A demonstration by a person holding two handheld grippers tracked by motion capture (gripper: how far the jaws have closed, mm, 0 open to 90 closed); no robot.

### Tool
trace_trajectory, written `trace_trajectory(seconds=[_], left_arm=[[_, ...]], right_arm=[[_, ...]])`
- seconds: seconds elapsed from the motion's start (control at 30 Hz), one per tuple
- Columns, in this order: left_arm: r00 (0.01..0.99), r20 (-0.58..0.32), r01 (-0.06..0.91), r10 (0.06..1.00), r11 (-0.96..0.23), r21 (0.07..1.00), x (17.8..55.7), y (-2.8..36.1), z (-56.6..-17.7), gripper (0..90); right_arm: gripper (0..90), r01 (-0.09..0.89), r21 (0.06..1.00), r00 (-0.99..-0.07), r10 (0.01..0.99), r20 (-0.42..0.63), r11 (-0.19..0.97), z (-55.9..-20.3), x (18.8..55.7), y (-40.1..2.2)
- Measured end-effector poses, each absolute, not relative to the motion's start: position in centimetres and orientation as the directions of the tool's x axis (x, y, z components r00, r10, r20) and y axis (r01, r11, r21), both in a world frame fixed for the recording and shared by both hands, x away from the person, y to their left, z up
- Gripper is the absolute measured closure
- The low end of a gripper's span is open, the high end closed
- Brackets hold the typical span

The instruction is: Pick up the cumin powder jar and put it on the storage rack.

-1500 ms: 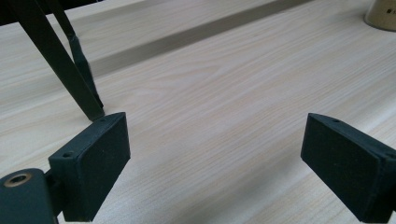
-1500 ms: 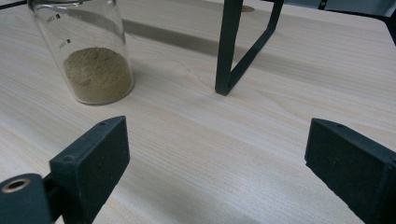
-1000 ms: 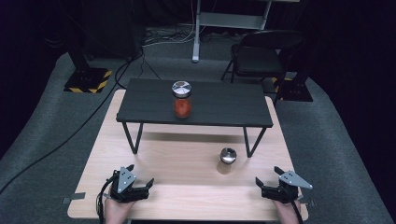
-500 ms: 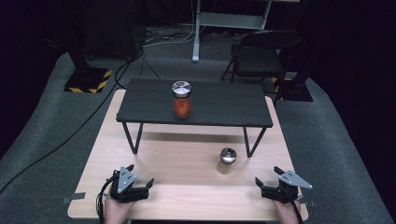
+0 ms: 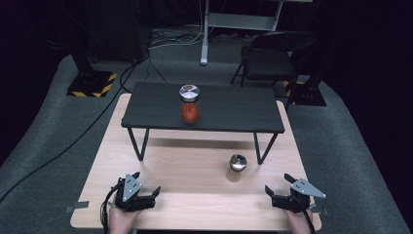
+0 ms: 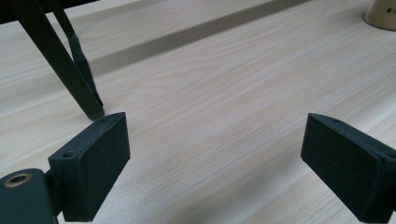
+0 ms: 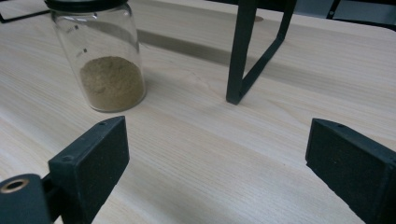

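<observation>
Two jars (image 5: 237, 167) (image 5: 189, 104): tan powder, orange powder.

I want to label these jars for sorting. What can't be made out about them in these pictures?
- Tan-powder jar: right gripper view's top edge cuts off its lid; left gripper view's corner shows just its base.
- Red-filled jar: too small in the high view to identify contents or any label.

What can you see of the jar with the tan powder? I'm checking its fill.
The jar with the tan powder is clear glass with a shiny metal lid. It stands upright on the wooden table, near the black shelf's leg. Powder fills roughly its lower third. Nothing else touches it.
</observation>
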State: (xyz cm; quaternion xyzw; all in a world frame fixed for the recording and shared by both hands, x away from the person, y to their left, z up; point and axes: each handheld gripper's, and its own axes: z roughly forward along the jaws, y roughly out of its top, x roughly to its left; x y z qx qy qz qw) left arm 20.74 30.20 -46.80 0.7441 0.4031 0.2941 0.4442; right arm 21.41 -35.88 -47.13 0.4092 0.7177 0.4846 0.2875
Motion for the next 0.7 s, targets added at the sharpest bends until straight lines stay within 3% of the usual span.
trace_trajectory(seconds=[0.7], left_arm=[[0.506, 0.085, 0.339, 0.859, -0.289, 0.895, 20.77, 30.12, -46.73, 8.0]], right_arm=[[2.5, 0.275, 0.941, -0.571, 0.821, -0.004, 0.196, -47.54, 21.88, -35.60]])
